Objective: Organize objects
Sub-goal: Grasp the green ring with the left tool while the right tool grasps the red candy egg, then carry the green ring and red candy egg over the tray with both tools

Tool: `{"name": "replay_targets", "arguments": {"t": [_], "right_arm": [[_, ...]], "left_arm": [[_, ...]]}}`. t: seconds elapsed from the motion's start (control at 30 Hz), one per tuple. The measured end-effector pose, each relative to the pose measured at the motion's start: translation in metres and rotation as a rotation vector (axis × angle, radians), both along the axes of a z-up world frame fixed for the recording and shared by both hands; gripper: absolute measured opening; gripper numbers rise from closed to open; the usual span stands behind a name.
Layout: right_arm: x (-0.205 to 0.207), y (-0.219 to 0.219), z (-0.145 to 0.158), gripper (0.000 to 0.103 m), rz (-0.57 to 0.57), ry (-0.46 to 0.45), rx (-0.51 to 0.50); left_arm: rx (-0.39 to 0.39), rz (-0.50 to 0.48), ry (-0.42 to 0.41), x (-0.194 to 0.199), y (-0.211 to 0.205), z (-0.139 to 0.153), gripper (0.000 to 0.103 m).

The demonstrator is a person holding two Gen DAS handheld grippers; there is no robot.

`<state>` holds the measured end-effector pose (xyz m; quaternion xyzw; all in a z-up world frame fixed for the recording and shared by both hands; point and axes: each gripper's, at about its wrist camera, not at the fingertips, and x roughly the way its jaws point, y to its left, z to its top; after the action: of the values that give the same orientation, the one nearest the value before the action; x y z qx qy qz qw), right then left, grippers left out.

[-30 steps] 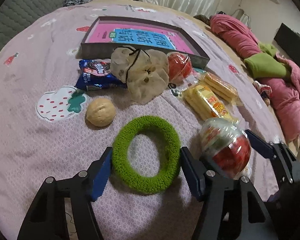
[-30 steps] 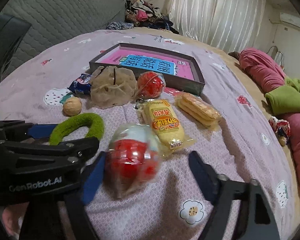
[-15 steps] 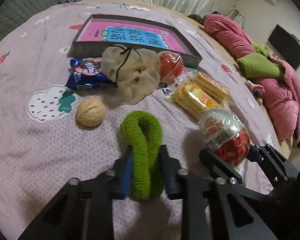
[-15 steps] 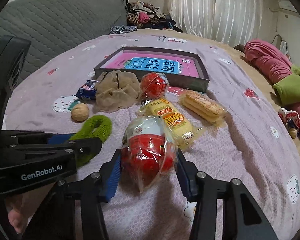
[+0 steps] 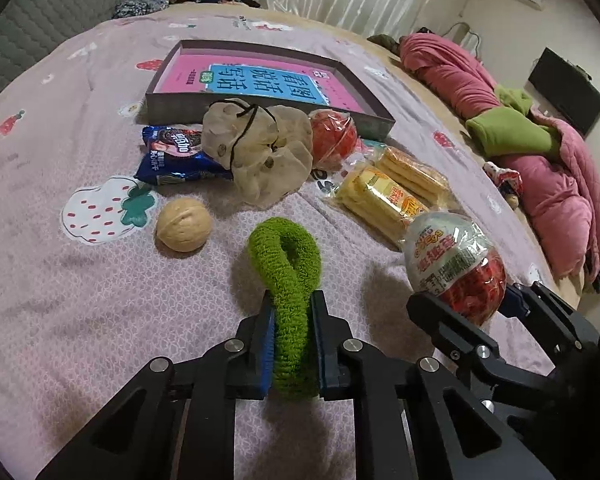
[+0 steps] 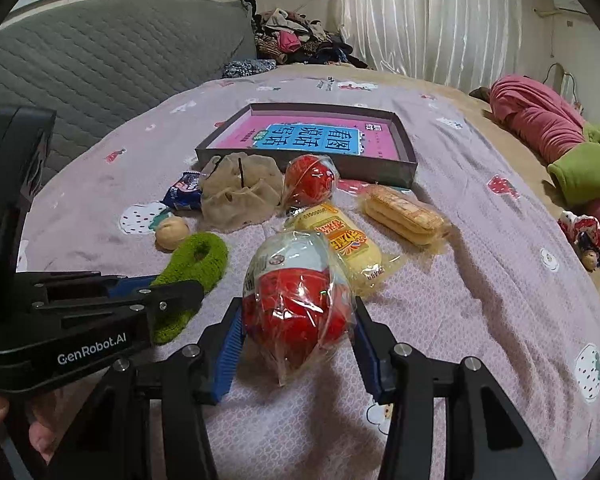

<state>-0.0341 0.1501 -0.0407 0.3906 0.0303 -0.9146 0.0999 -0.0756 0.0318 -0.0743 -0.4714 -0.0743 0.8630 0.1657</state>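
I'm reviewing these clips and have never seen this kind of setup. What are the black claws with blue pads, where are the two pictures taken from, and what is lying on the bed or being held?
The claws are two handheld grippers, one in each hand of a person; there is no robot arm. Each picture comes from a fisheye camera on one gripper, looking along its fingers.

In the left wrist view, the left gripper is shut on a green fuzzy ring, squeezing it flat. In the right wrist view, the right gripper is shut on a wrapped red egg toy.

On the purple bedspread lie a walnut, a blue snack packet, a beige mesh pouch, a second red egg, two yellow biscuit packs, and a shallow box with a pink bottom.
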Motion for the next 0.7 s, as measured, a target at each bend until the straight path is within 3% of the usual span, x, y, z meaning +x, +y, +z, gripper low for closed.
{"name": "replay_targets", "arguments": {"t": [0.43, 0.7], "right_arm": [[0.005, 0.0, 0.009, 0.05, 0.004, 0.015, -0.02], [0.013, 0.003, 0.025, 0.05, -0.015, 0.057, -0.02]], "left_arm": [[-0.066, 0.014, 0.061, 0.015, -0.003, 0.017, 0.015], [-0.069, 0.022, 0.085, 0.027, -0.007, 0.029, 0.015]]}}
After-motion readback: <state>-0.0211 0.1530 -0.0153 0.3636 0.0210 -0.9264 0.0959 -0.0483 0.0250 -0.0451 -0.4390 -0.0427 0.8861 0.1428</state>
